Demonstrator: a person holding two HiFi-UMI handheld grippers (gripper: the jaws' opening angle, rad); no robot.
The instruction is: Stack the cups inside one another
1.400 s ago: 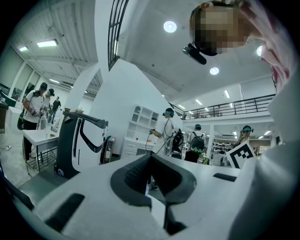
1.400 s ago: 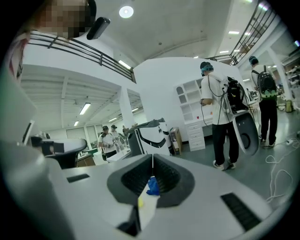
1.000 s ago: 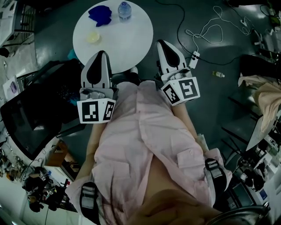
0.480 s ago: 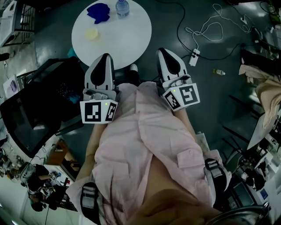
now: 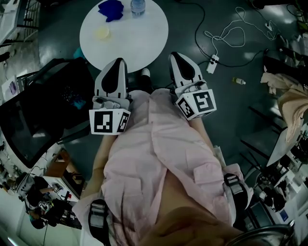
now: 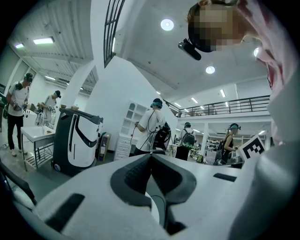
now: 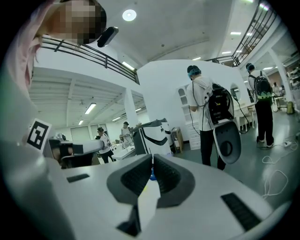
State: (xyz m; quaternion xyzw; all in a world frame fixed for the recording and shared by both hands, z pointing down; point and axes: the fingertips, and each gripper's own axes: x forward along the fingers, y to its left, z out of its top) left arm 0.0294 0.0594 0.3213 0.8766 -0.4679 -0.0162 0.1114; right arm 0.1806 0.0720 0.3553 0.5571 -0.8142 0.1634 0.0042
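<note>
Hovering short of the round table [image 5: 144, 41], left claw [image 6: 151, 156] and right claw [image 7: 152, 160] sit fully closed — each empty.

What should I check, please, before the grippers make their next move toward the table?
1. Left gripper empty: ok, jaws shut on nothing.
2. Right gripper empty: ok, jaws shut on nothing.
3. Jaws open for a grasp: not ok, both pairs are shut.
4. Grippers over the round table: not ok, both are held back from it.
5. Cups located: cannot tell; a pale yellow round thing and a blue thing sit near a bottle.
</note>
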